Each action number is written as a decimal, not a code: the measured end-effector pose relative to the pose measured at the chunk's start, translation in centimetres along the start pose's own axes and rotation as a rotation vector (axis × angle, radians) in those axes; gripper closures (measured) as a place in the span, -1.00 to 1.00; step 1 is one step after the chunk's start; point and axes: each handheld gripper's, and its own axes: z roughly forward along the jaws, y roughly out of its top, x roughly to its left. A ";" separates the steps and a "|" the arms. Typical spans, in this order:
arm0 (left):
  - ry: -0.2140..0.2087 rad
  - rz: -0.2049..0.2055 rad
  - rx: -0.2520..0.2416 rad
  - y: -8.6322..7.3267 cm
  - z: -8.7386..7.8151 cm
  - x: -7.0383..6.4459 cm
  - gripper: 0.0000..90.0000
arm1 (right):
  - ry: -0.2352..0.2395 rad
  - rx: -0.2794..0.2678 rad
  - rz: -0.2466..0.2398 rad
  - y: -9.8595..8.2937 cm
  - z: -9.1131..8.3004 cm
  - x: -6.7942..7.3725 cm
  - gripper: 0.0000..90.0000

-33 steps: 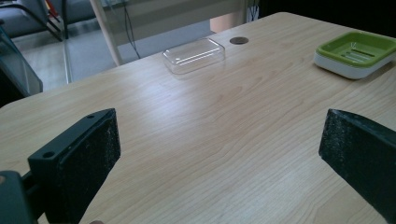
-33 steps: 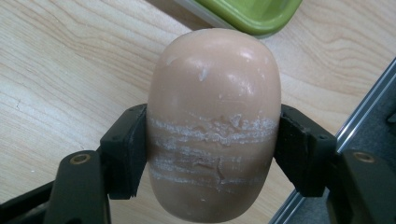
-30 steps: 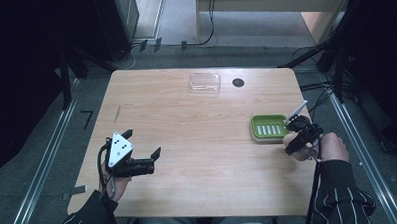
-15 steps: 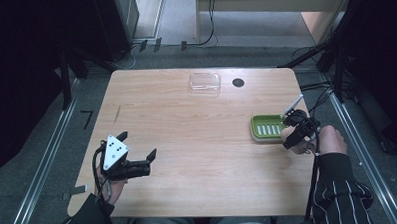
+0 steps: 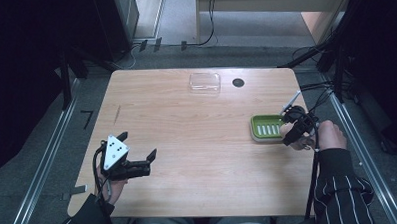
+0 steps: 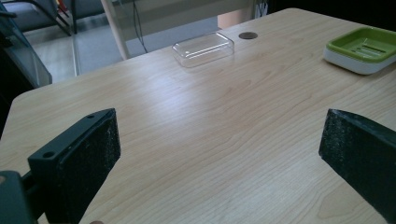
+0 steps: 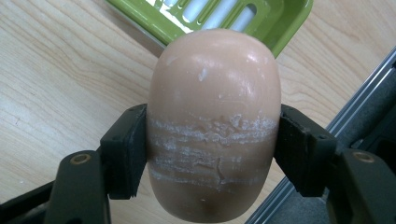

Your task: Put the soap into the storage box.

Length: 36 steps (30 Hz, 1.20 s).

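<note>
Lying near the right edge of the wooden table [image 5: 202, 142], the green soap dish [image 5: 267, 127] is serving as the landmark for everything else. Just right of the dish, the right gripper [image 5: 290, 130] is hovering at the table's right edge, with the metal rail and grey floor showing beyond it. Its 2 jaws are closing on a peach-coloured soap bar [image 7: 215, 123], 1 pad pressing each side of the bar at its middle, so the bar is sitting squarely between the fingers and bulging out above and below them. White scuffed bands are running across the bar where the pads are meeting it. In the right gripper view the dish's slotted corner is lying just behind the bar.

Far to the left of the dish, near the table's front left corner, the left gripper [image 5: 137, 154] is resting low over the wood with its jaws spread wide and nothing between them. Between it and the dish, bare tabletop is stretching wide.

Beyond the dish, toward the far edge, a clear plastic lid [image 5: 204, 82] is lying flat, with a small dark round hole [image 5: 238, 82] just beside it, on the dish's side.

No readable writing or brand is showing on any item.
</note>
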 end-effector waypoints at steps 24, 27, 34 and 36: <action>0.023 -0.010 0.014 -0.6 -0.8 0.5 -1.00 | -0.003 -0.013 -0.117 2.4 0.0 -0.5 -0.25; 0.019 -0.001 0.016 -0.6 -0.8 0.4 -1.00 | 0.001 -0.012 -0.120 2.5 0.2 -0.7 -0.25; 0.023 -0.008 0.018 -0.7 -0.8 0.6 -1.00 | 0.004 -0.010 -0.152 3.0 0.4 -0.8 -0.25; 0.026 -0.011 0.016 -0.7 -0.9 0.7 -1.00 | 0.008 -0.012 -0.153 3.2 0.3 -0.8 -0.25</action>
